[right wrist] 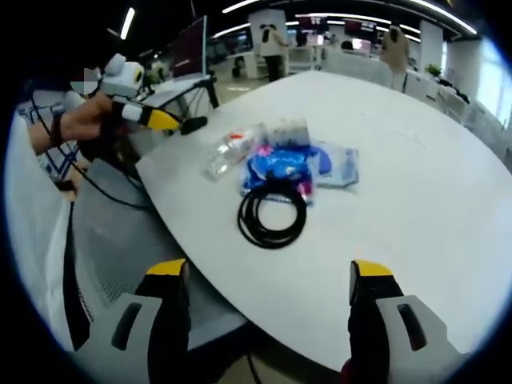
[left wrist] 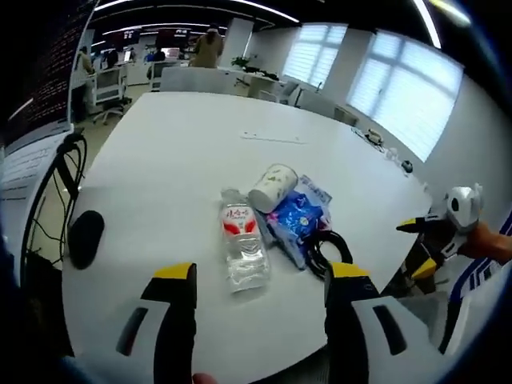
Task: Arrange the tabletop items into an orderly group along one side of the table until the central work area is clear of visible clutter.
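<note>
We see a smooth white table [left wrist: 176,160] with a faintly satin top that catches soft window light. Near its edge lies a clear, glossy plastic water bottle [left wrist: 242,248] with a red and white printed label. Touching the bottle is a white cup [left wrist: 272,187], matt and paper-like. Just beside the cup, a blue packet [left wrist: 298,220] looks like crinkled, shiny plastic film. At the packet's edge a coiled black cable [right wrist: 272,214] has a dull rubbery sheath. Both pairs of jaws look like matt black plastic with yellow tips.
</note>
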